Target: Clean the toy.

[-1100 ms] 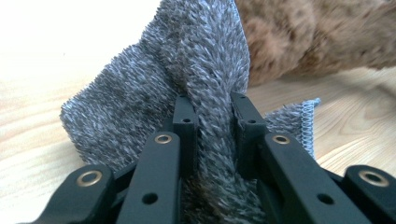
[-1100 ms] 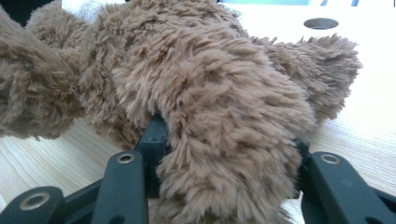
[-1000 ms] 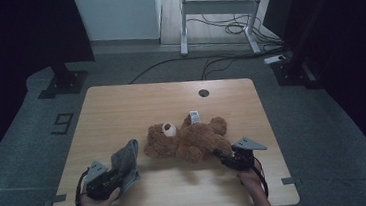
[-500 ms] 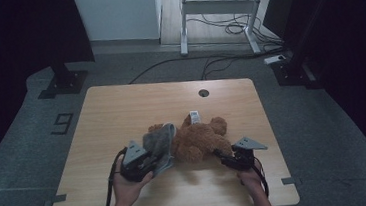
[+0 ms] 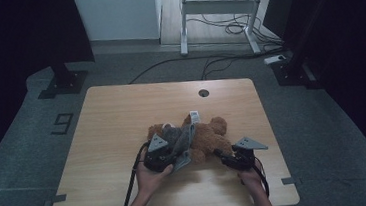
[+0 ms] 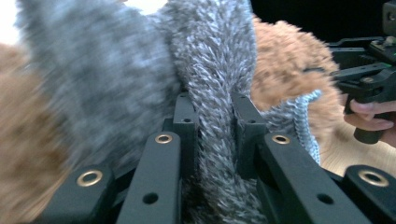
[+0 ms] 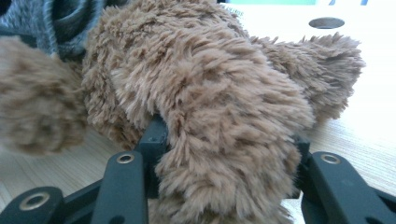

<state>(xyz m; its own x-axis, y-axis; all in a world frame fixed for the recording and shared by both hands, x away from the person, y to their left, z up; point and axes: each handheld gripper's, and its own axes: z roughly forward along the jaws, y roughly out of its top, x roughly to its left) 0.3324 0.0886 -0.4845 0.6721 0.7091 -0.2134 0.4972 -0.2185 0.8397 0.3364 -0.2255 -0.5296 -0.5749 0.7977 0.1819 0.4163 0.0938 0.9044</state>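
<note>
So the teddy bear (image 5: pixel 209 137) is lying down on the wooden table (image 5: pixel 122 118), a bit toward the near edge and roughly in the middle left to right. Its long axis runs pretty much across the table, left to right in the high view, head end toward the person's left and legs toward the right. A white tag (image 5: pixel 194 115) sticks up off its far side.

A fuzzy grey knit garment (image 6: pixel 210 93) is draped over the head end, covering most of it. The left gripper (image 5: pixel 161 154) has its jaws pinched tight on a fold of that grey knit, fabric squeezed between them, brown fur right behind.

The right gripper (image 5: pixel 231 158) is clamped on a brown furry limb at the bear's right end, jaws fairly wide apart with plush bulging between.

A round hole (image 5: pixel 203 92) sits near the table's far edge.
</note>
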